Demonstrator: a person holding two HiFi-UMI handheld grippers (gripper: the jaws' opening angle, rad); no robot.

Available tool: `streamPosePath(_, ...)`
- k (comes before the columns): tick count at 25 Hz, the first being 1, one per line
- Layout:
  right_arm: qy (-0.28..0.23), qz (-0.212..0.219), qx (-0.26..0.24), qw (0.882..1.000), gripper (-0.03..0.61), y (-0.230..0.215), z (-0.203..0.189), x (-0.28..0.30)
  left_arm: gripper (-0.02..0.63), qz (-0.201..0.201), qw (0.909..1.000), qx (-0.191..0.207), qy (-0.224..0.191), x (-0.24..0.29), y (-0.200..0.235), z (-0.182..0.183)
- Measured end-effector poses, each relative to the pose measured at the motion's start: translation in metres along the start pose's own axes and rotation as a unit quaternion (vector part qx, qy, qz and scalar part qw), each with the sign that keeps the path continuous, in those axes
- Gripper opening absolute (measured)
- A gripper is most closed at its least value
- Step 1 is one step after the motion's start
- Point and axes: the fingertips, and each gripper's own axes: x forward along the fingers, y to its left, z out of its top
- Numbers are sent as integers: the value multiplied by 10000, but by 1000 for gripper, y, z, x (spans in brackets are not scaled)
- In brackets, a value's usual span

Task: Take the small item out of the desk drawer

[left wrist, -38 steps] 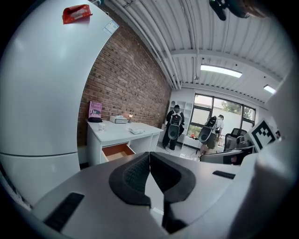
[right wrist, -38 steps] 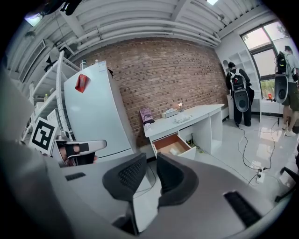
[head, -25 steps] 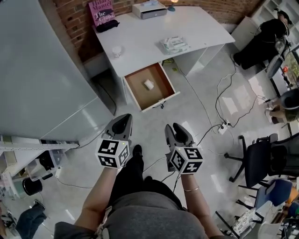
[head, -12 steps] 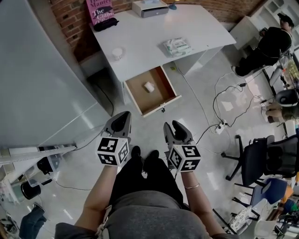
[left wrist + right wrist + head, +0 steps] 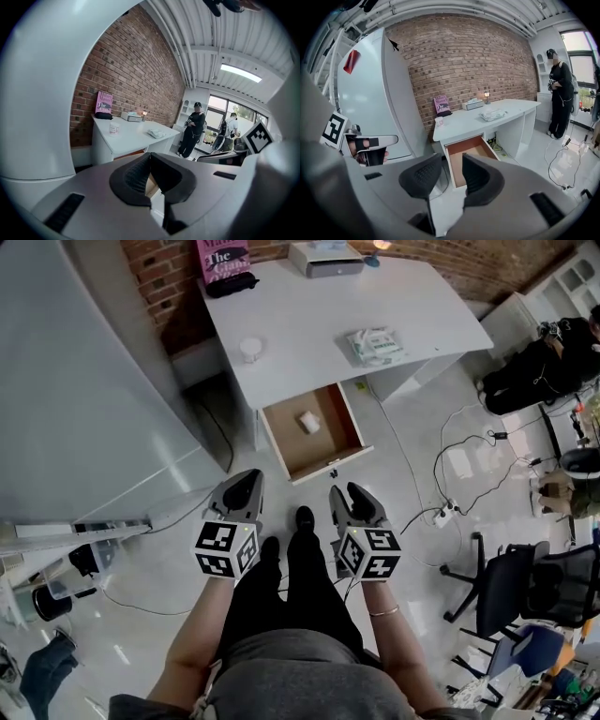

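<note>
- Stepping closer has brought the drawer (image 5: 328,442) nearer; the small item (image 5: 308,422) lies inside it, untouched.
- Left tool (image 5: 242,489) closed and empty; right tool (image 5: 352,501) opening, empty.
- A clumsy reach might knock it deeper.

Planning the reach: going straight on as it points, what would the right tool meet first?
Probably the open drawer: it shows between the opening, empty jaws of the right tool, though depth is unclear.

Red brick wall (image 5: 155,282), glossy pale floor (image 5: 169,554), tall white cabinet (image 5: 75,381), black office chair (image 5: 502,587), bright window (image 5: 587,51)
</note>
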Motion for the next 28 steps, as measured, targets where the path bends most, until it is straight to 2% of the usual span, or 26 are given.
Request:
streamPosePath(13, 621, 424, -515, 9958, 147, -38, 11, 83, 23, 661, 9969, -365, 240, 42, 18, -8)
streamPosePath(28, 1515, 1027, -1177, 9760, 170, -66, -7, 184, 23, 1331, 9865, -824, 472, 83, 38, -35)
